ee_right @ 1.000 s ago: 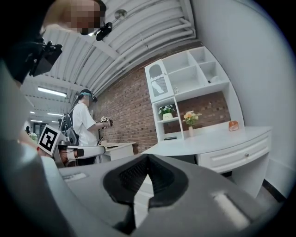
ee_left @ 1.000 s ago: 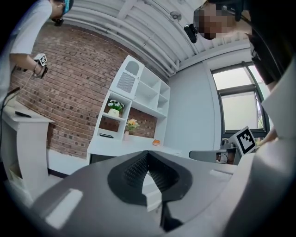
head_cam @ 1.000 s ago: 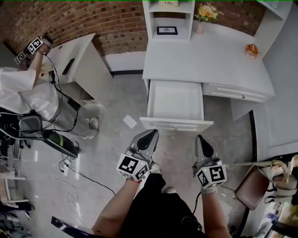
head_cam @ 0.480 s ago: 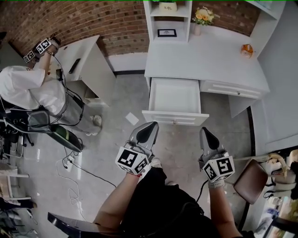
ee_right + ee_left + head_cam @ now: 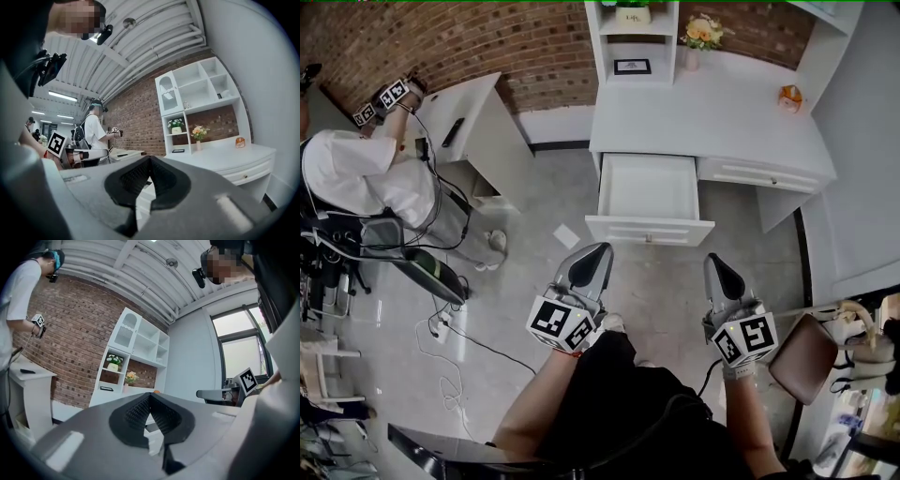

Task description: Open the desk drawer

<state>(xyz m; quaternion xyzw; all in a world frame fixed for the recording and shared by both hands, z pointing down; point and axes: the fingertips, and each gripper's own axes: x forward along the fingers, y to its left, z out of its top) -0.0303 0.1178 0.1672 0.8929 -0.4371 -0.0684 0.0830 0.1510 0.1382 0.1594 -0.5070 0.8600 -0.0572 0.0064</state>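
Ahead of the left tool (image 5: 593,253) and right tool (image 5: 713,263), well clear of both, the drawer (image 5: 647,192) is sitting pulled far out of the desk (image 5: 712,122), so the opening is looking done, and both tools are holding nothing, jaws pressed together.

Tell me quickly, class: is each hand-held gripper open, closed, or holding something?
Left hand-held gripper: closed, holding nothing.
Right hand-held gripper: closed, holding nothing.

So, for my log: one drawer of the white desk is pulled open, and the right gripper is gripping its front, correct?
Not quite: the head view shows the right gripper shut, empty and clear of the front of the open white drawer.
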